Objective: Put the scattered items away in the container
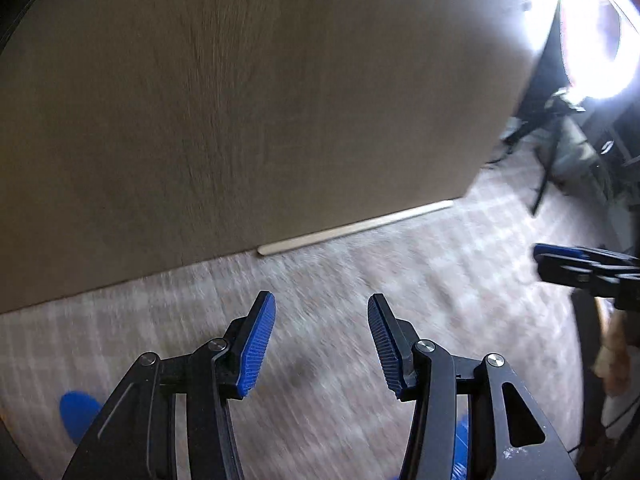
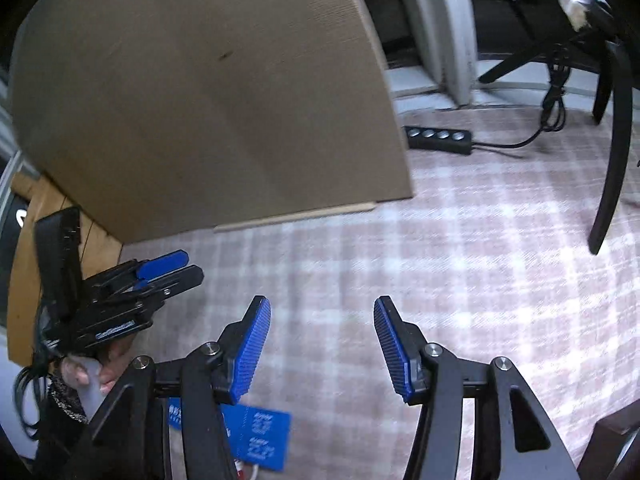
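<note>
My left gripper (image 1: 321, 312) is open and empty above a pale checked carpet (image 1: 340, 280). My right gripper (image 2: 321, 316) is also open and empty above the same carpet (image 2: 460, 260). A large brown cardboard box (image 1: 260, 100) stands on the carpet ahead of both; it also shows in the right wrist view (image 2: 208, 100). Only its outer wall shows. A blue packet (image 2: 262, 440) lies on the carpet under the right gripper. A blue round thing (image 1: 78, 408) lies at the lower left in the left wrist view. The left gripper shows at the left in the right wrist view (image 2: 176, 268), the right gripper at the right in the left wrist view (image 1: 560, 260).
A black power strip (image 2: 438, 139) with its cable lies beside the box. Black chair legs (image 2: 612, 152) stand at the right. A bright lamp (image 1: 592, 28) and a stand's legs (image 1: 544, 184) are right of the box. A wooden panel (image 2: 36, 248) is at the left.
</note>
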A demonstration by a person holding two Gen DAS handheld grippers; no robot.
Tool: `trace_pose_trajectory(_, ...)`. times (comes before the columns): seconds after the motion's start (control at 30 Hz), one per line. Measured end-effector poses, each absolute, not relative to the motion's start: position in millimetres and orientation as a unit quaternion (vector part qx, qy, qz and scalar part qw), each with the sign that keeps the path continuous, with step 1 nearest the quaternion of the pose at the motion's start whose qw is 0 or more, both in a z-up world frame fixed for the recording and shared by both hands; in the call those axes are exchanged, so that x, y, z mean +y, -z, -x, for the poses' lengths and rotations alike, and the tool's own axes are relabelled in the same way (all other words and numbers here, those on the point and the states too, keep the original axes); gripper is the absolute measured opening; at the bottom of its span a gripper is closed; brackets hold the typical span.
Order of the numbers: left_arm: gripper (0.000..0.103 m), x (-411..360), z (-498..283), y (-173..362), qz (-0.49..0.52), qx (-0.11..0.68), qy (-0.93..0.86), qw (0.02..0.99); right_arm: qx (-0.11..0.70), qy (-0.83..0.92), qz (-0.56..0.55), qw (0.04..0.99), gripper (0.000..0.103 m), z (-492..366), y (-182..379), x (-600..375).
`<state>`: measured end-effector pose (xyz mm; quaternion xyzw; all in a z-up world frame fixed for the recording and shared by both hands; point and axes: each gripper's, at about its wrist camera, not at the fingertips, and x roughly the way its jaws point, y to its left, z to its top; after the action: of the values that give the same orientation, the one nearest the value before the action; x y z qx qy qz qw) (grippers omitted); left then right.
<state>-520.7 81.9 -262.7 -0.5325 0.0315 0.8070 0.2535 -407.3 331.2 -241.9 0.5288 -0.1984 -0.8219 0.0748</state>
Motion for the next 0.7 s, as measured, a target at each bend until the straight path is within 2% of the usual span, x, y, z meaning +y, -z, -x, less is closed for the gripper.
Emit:
trace_pose_trajectory(0.27,0.052,86,548,278,0.54,0.036,-0.807,0.236,-0.217,0.817,-0.53,0.061,0.05,408,256,356)
trace_pose_trajectory(0.43,0.056,96,554,278,0.536,0.047,-0.809,0.237,-0.221,0.817,-0.53,0.059,0.05,405,258,362)
trace_pose_trajectory(0.7,0.057,127,552,277,0.53,0.069,-0.801,0.271,-0.226,0.818,-0.526,0.049,0.05,400,256,383)
